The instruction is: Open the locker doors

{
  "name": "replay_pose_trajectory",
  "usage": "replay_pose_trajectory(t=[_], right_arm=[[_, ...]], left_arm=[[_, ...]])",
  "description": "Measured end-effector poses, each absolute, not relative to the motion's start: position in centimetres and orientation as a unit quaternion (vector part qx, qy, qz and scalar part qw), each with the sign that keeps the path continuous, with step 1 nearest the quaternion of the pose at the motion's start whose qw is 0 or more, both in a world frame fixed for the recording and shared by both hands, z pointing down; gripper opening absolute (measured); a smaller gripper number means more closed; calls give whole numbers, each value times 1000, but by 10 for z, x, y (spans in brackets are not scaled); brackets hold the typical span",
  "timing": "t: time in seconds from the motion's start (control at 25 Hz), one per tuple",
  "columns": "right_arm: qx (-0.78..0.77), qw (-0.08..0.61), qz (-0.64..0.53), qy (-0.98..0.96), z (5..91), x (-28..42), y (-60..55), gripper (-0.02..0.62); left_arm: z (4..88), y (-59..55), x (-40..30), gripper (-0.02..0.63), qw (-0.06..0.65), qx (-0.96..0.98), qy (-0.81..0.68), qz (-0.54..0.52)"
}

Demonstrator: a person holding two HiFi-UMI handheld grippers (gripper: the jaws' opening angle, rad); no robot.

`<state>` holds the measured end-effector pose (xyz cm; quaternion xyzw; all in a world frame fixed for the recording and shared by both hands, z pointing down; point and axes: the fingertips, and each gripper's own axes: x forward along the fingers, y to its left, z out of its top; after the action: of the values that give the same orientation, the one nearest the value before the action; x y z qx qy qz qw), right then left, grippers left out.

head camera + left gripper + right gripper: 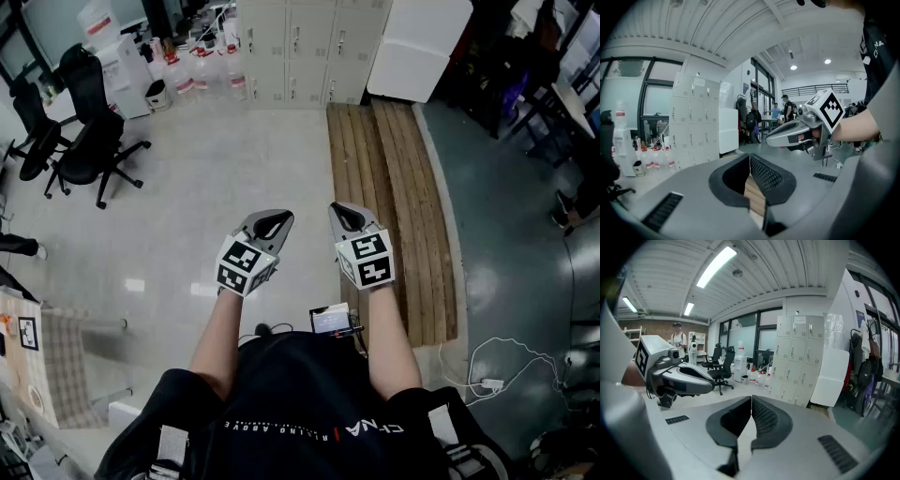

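Head view shows the left gripper (270,221) and the right gripper (345,216) side by side near the person (309,412), jaws pressed together on nothing. Far ahead, beyond the wooden planks (389,187), the lockers (309,42) stand with doors closed.

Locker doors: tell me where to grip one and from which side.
Grip the small vertical handle near the left edge, as seen from the head view, of a door on the lockers, coming straight at the front. The fronts look flush and closed, so nothing else seems to offer a hold.
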<state>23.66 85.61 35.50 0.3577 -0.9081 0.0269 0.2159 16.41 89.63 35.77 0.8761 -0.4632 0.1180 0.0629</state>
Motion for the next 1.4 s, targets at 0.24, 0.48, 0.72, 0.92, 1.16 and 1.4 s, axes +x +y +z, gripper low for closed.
replay_pose_trajectory(t=[0.24, 0.48, 0.72, 0.92, 1.16, 1.4], right_arm=[[348, 220, 24, -911, 359, 221, 867, 29], [353, 211, 20, -911, 356, 225, 871, 29], [357, 204, 25, -911, 359, 231, 877, 29], [355, 203, 31, -912, 360, 235, 881, 29], [356, 205, 37, -911, 363, 238, 881, 29], [356, 208, 43, -910, 366, 252, 879, 29]], left_arm=[[359, 904, 162, 20, 56, 884, -447, 127], [360, 905, 167, 21, 61, 885, -447, 116], [365, 909, 173, 21, 55, 883, -449, 124], [367, 911, 177, 21, 57, 882, -449, 129], [369, 912, 180, 21, 61, 881, -451, 129], [373, 911, 192, 21, 69, 877, -456, 132]])
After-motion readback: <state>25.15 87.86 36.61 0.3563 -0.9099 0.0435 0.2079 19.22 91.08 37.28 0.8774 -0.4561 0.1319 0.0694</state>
